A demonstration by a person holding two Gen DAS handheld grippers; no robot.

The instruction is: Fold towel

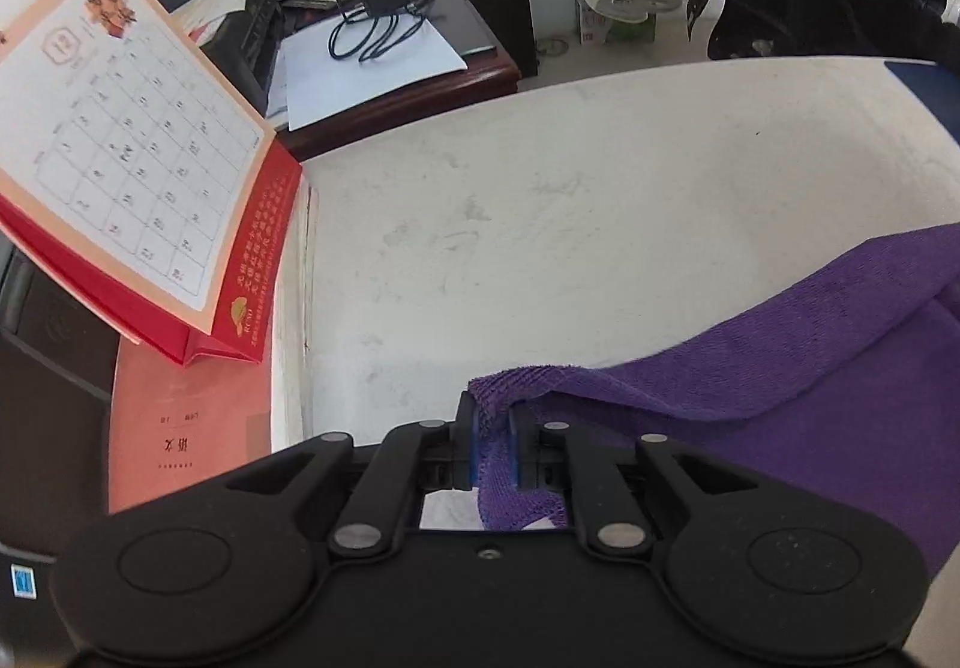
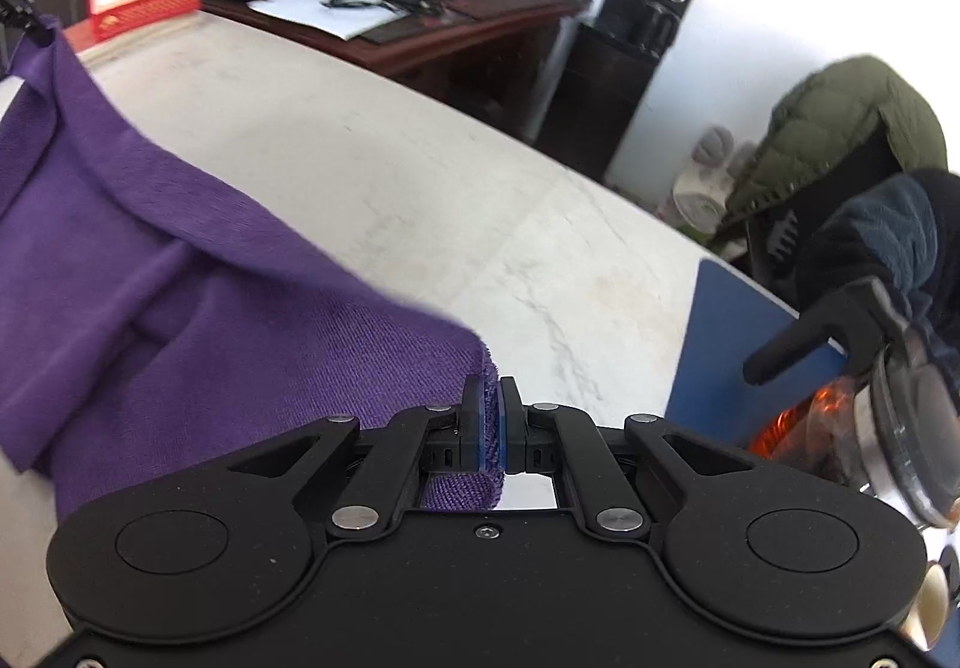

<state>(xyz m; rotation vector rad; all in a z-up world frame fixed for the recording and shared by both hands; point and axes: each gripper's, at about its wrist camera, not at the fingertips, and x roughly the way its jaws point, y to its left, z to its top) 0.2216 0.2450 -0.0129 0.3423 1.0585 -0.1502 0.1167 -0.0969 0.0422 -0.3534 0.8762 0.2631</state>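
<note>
Both corners grabbed, fold barely started

The left gripper [image 1: 492, 443] had its fingers pinched narrow on one corner of the purple towel [image 1: 780, 368], and the right gripper [image 2: 492, 428] was clamped tight on another corner. The towel hung slack between them, lifted off the white worktop [image 1: 540, 200] with a crease or two across it. Looked to me like early days: corners held, but bringing the edges together and laying it flat was all left.
</note>
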